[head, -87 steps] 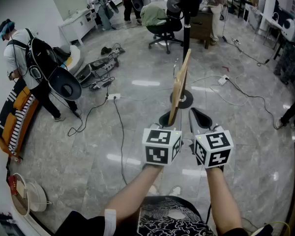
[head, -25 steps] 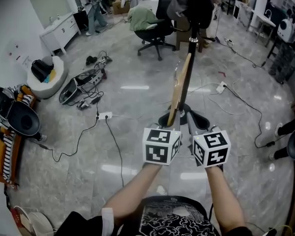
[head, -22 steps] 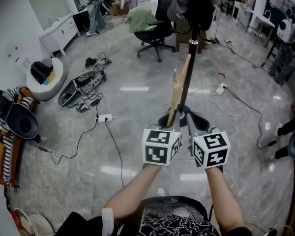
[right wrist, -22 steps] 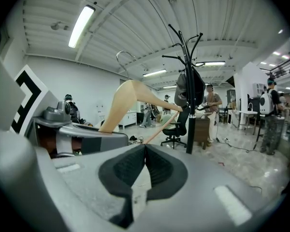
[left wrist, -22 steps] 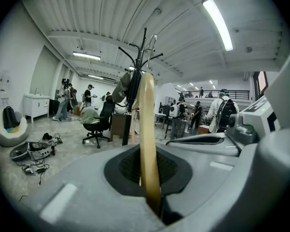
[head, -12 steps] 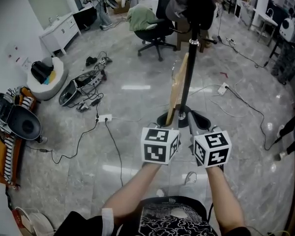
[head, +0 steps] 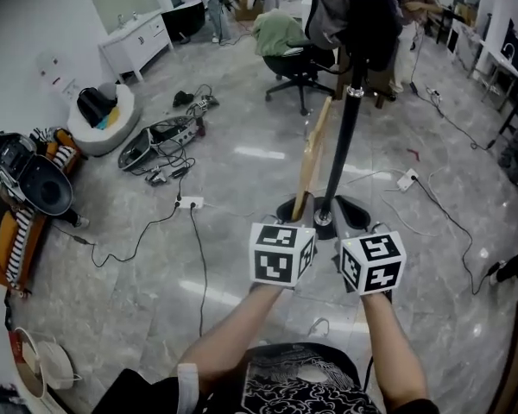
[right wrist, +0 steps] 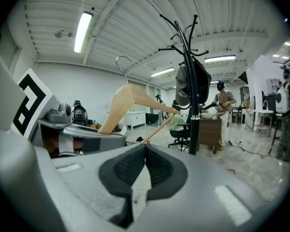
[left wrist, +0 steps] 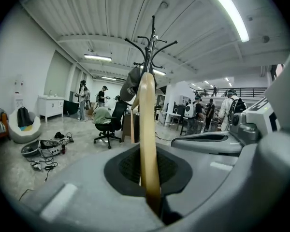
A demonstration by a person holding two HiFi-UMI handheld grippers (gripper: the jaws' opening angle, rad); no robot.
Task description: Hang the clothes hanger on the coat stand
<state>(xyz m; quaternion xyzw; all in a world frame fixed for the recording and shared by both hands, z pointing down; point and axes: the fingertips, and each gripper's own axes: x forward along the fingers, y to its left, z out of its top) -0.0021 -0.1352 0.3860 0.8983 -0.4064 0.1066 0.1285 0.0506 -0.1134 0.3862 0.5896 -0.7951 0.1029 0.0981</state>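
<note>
My left gripper [head: 295, 209] is shut on a pale wooden clothes hanger [head: 314, 155], gripped at one end; the hanger [left wrist: 147, 129] rises straight up between the jaws, its metal hook [right wrist: 122, 64] at the top. The black coat stand [head: 346, 119] is just ahead, its pole beside the hanger and its base between the two grippers. Dark clothes [head: 363, 7] hang on its upper hooks [left wrist: 152, 40]. My right gripper [head: 345, 212] is shut with nothing in it, right of the left one; the stand [right wrist: 193, 81] shows ahead of it.
An office chair [head: 298, 54] draped with a green garment stands behind the stand. Cables and a power strip [head: 190, 203] lie on the glossy floor at left, with open cases [head: 160, 141] and a white beanbag [head: 104, 115]. People stand far back.
I have walked closer to the coat stand; its pole is now right beside the hanger. Both grippers hold the same pose, the left still gripping the hanger.
</note>
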